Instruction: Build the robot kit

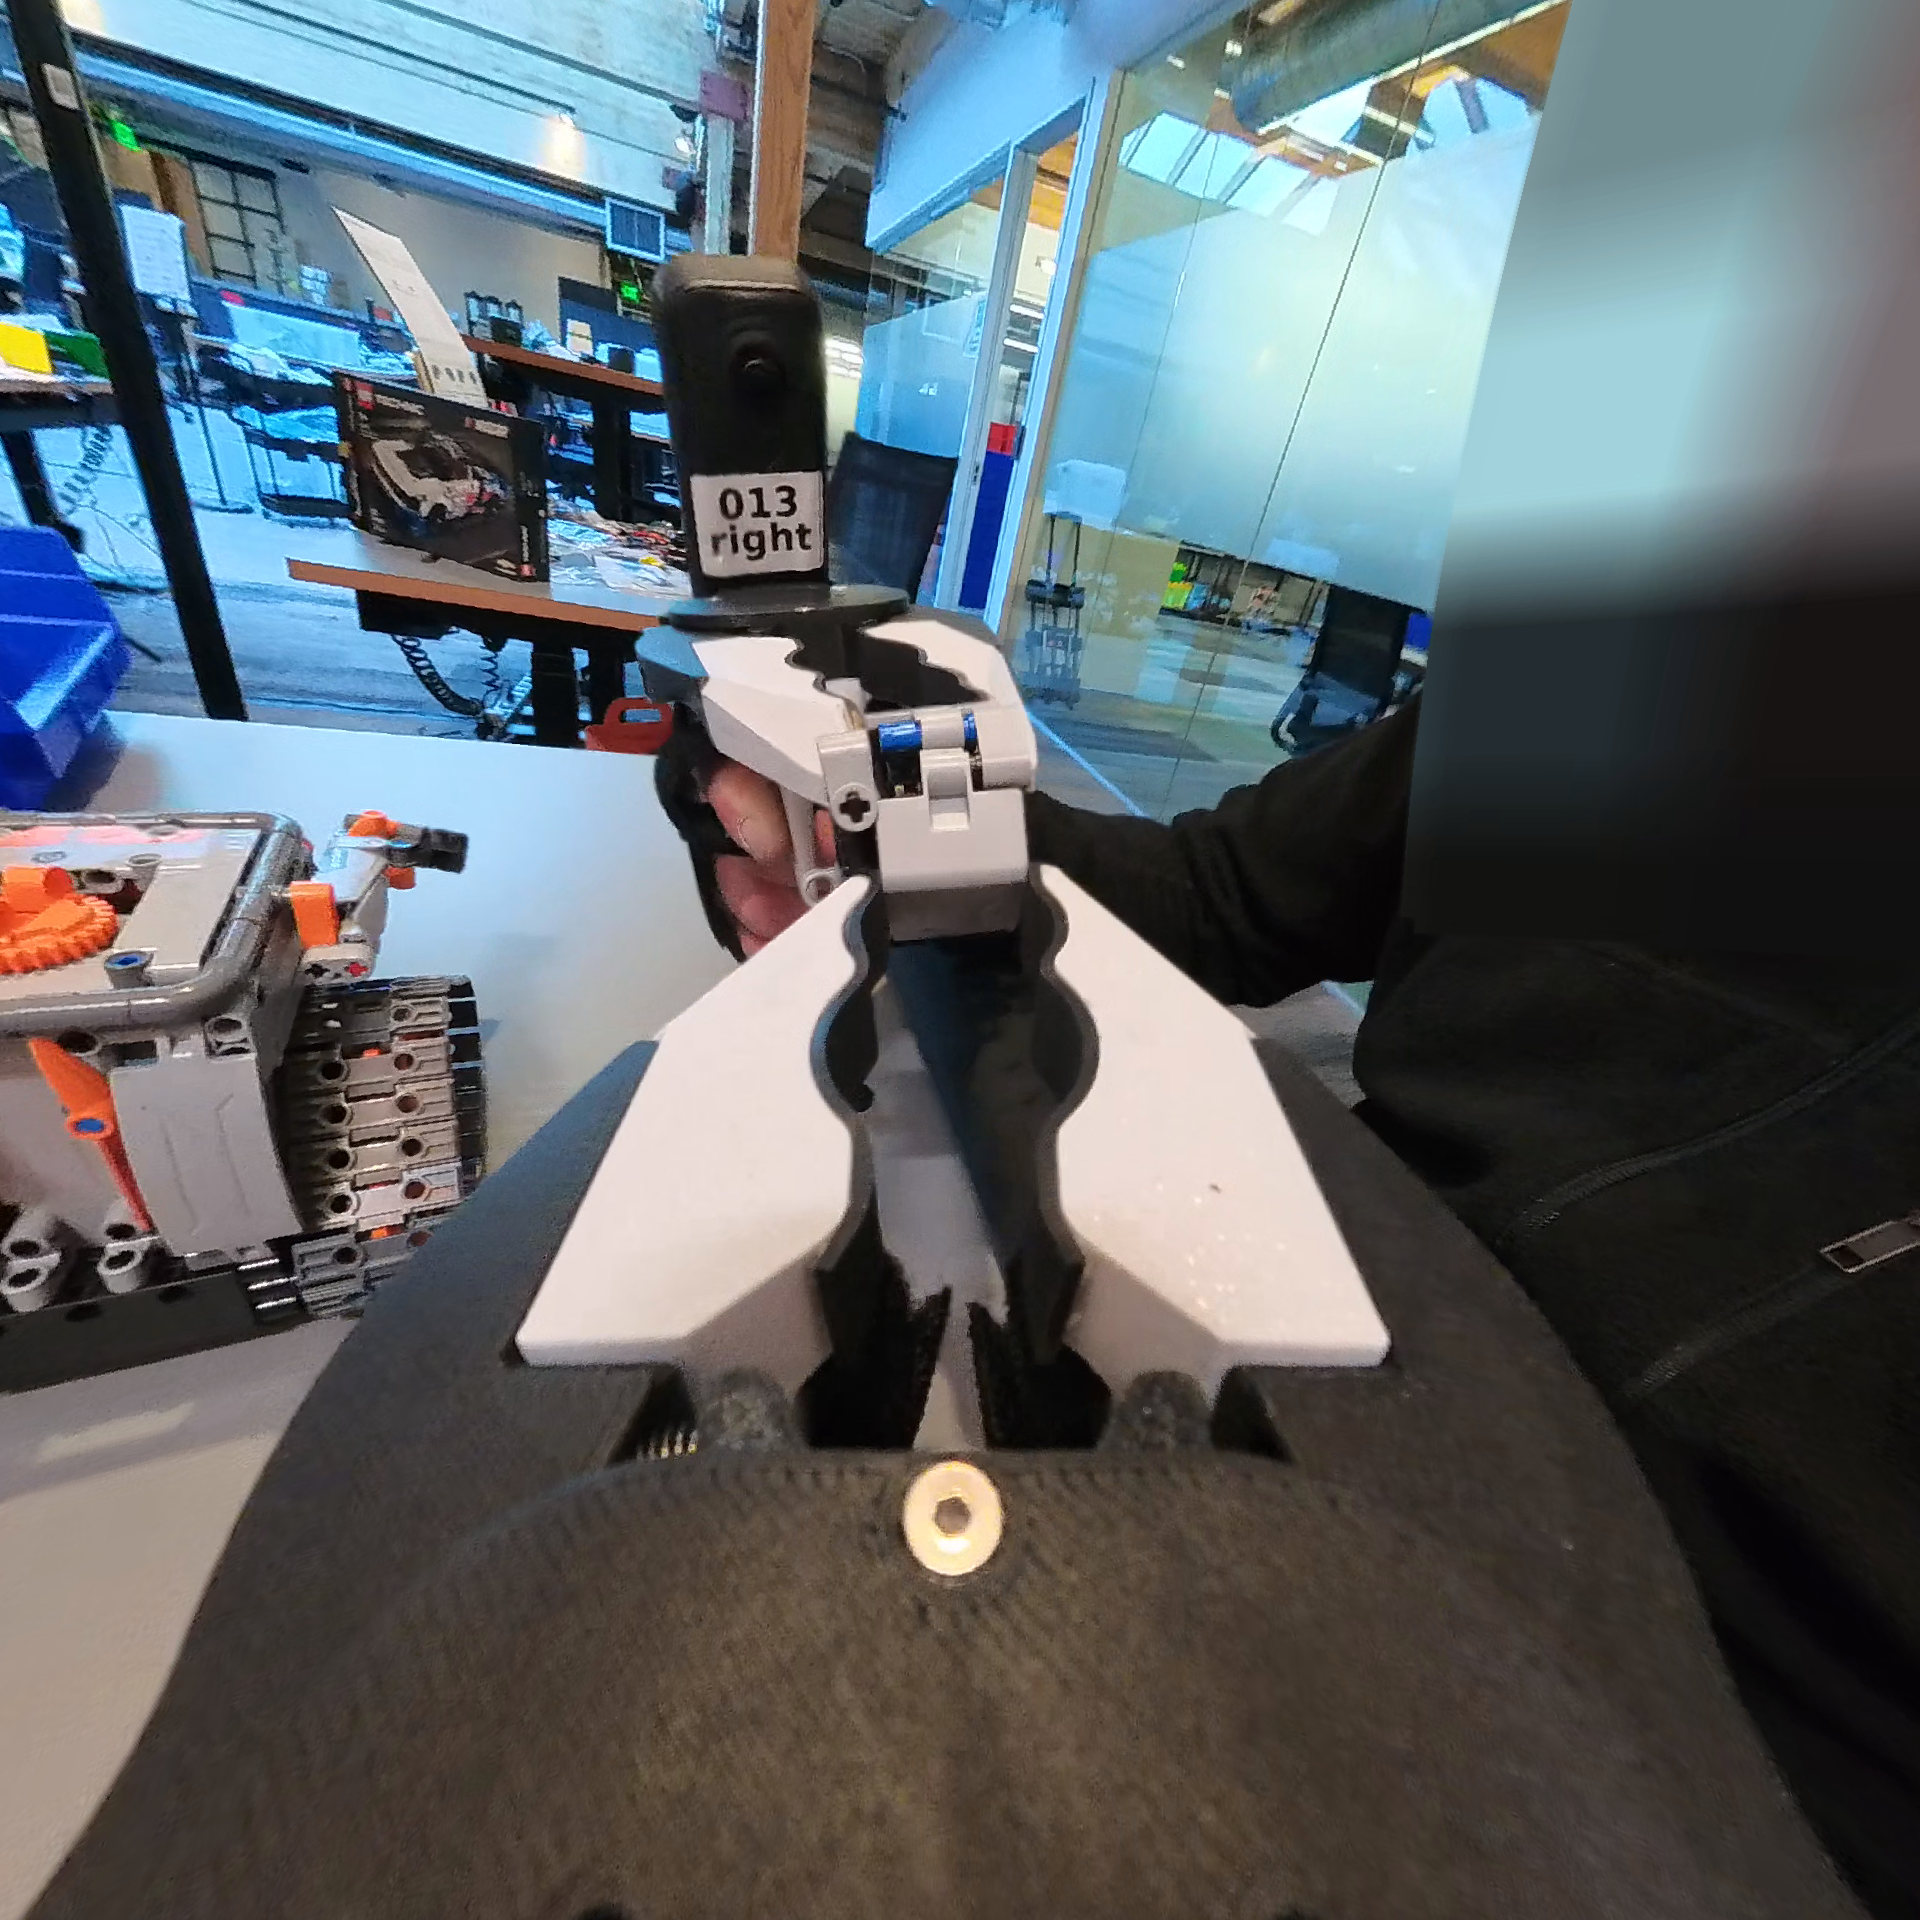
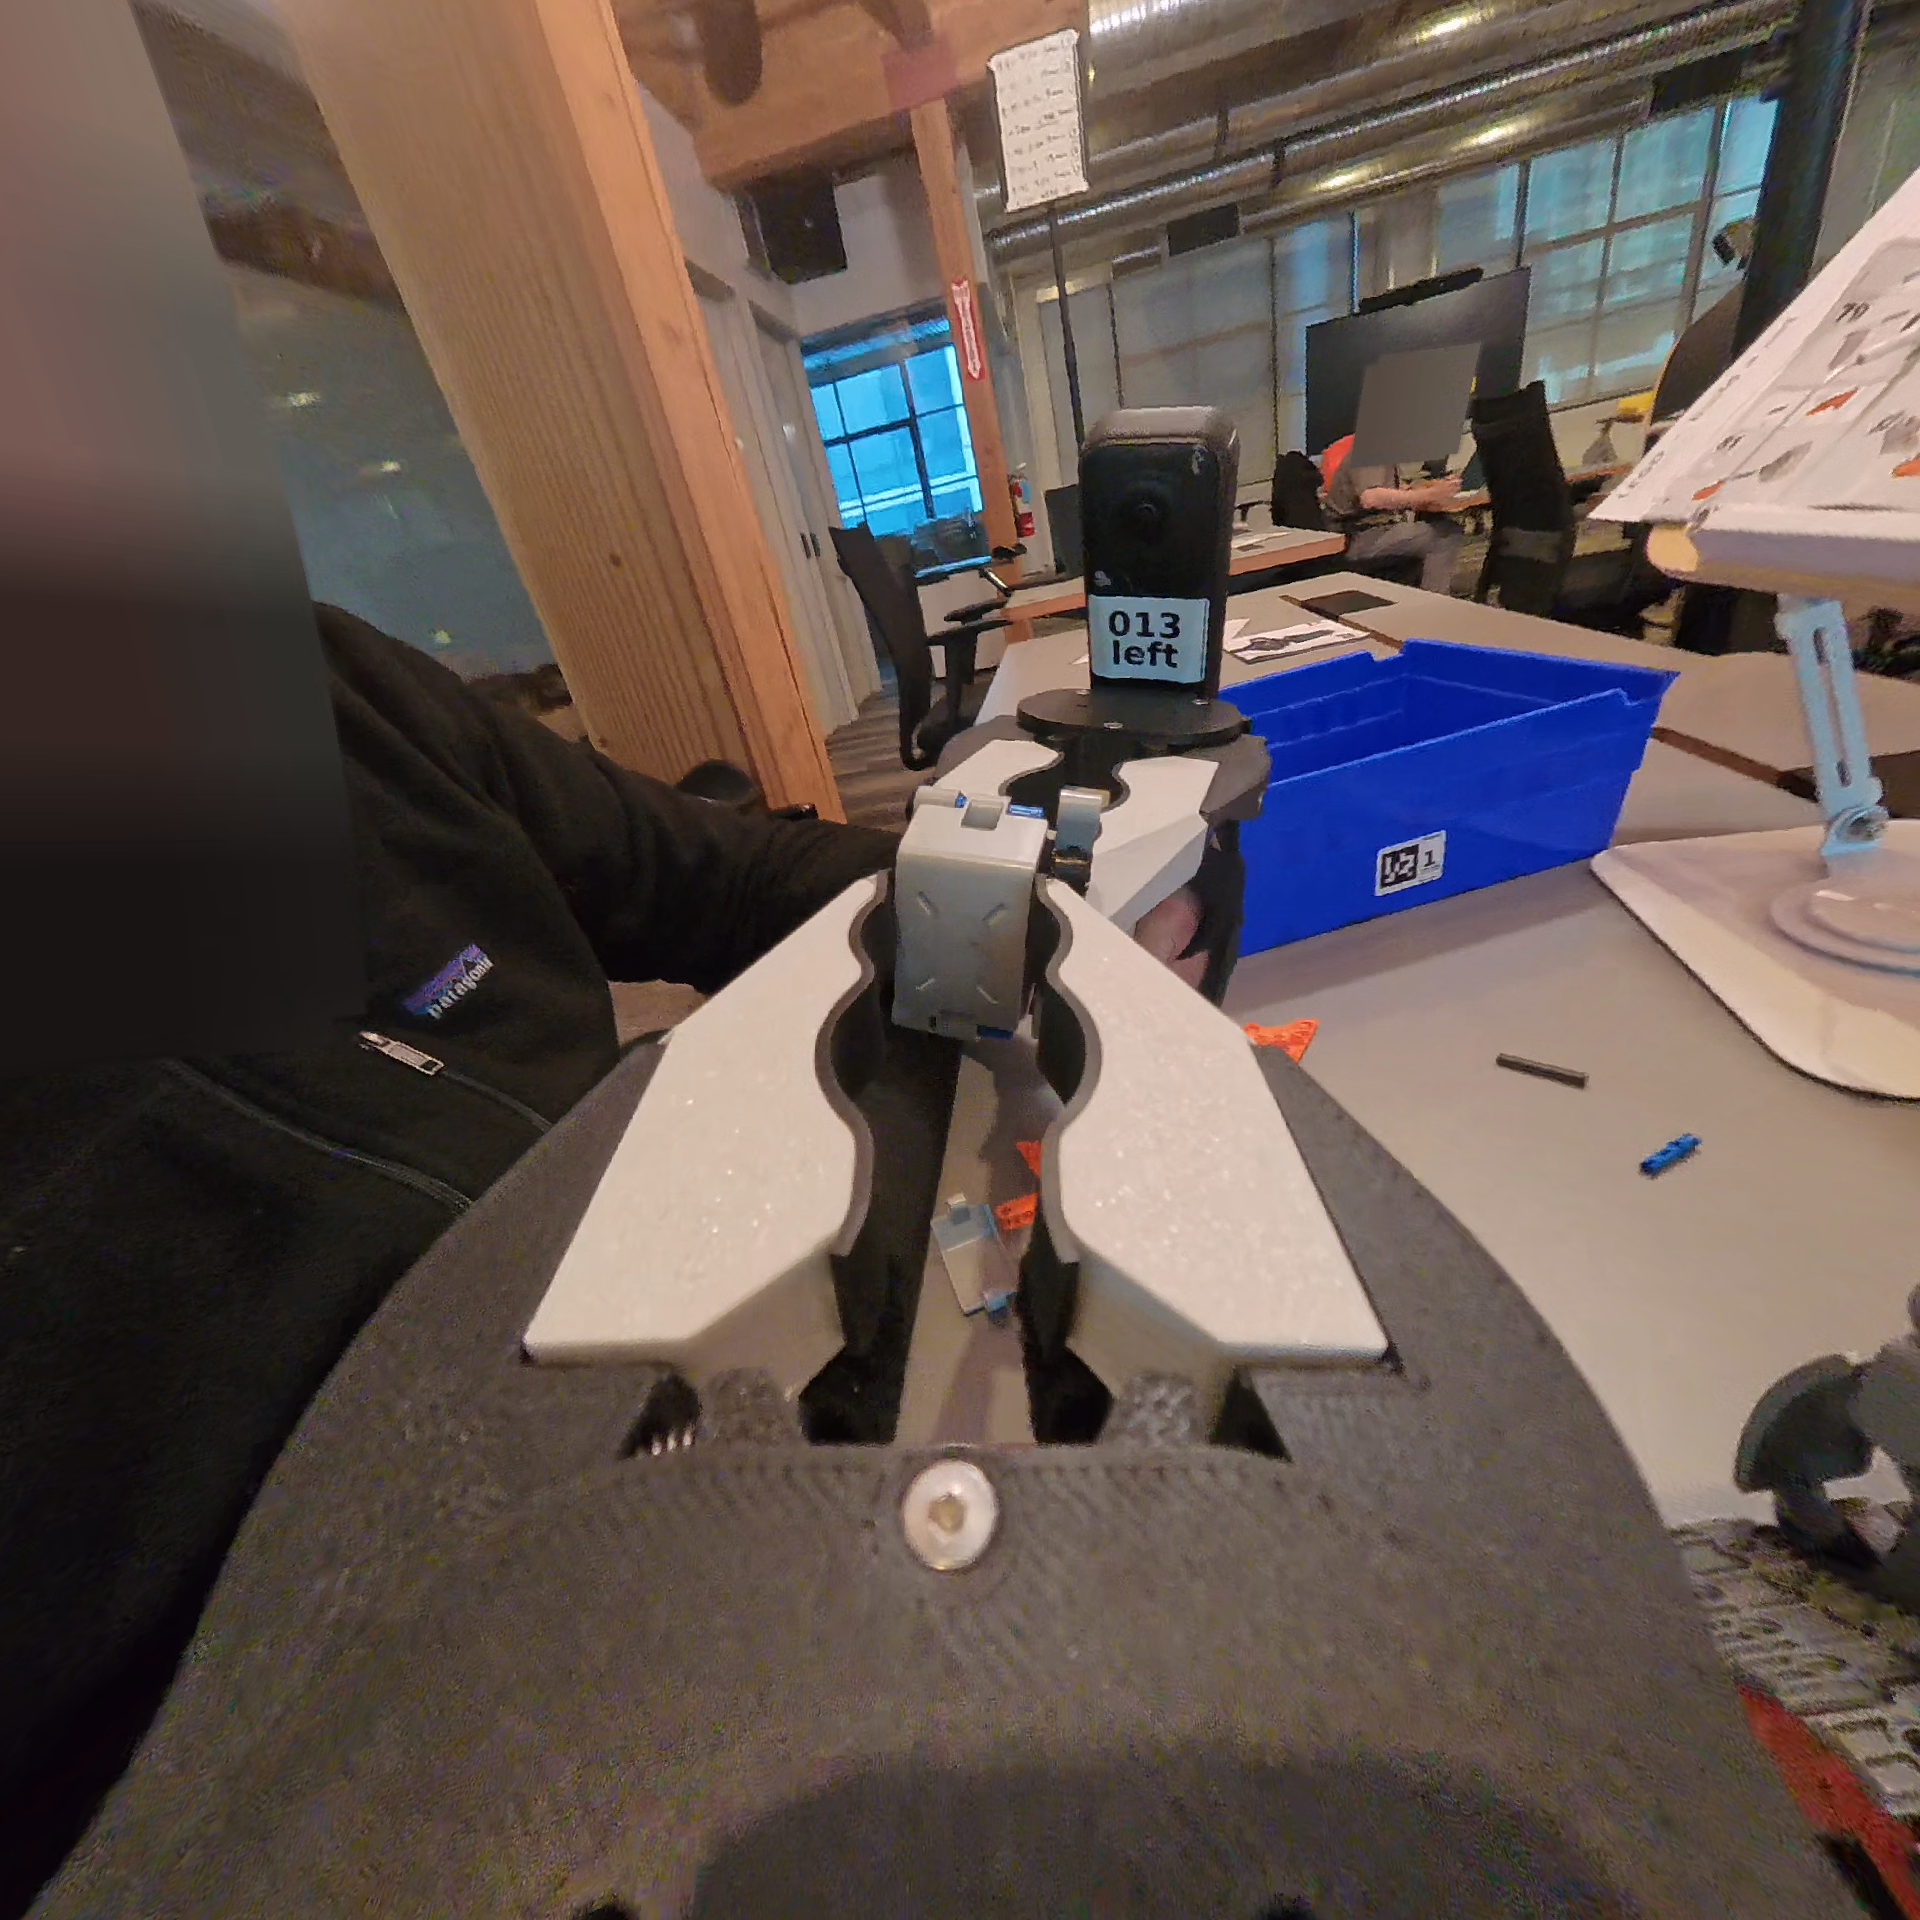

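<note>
A small grey brick assembly (image 1: 951, 831) with blue pins is held in the air between both grippers, which face each other tip to tip. My left gripper (image 1: 956, 883) is shut on its near end. My right gripper (image 1: 925, 758) grips its far end, with a hand on the handle behind it. In the right wrist view, my right gripper (image 2: 964, 888) is shut on the assembly's flat grey panel (image 2: 966, 935). The left gripper (image 2: 1039, 831) holds the assembly's other side there. A person's black sleeve (image 2: 623, 831) reaches in behind.
A grey and orange tracked brick model (image 1: 208, 1039) stands on the white table (image 1: 582, 831) at left. A blue bin (image 2: 1455, 769) and a booklet on a stand (image 2: 1818, 416) are at right. Loose orange (image 2: 1283, 1034), black (image 2: 1543, 1070) and blue (image 2: 1668, 1153) pieces lie on the table. Both grippers' tips are close together, under 4 cm apart.
</note>
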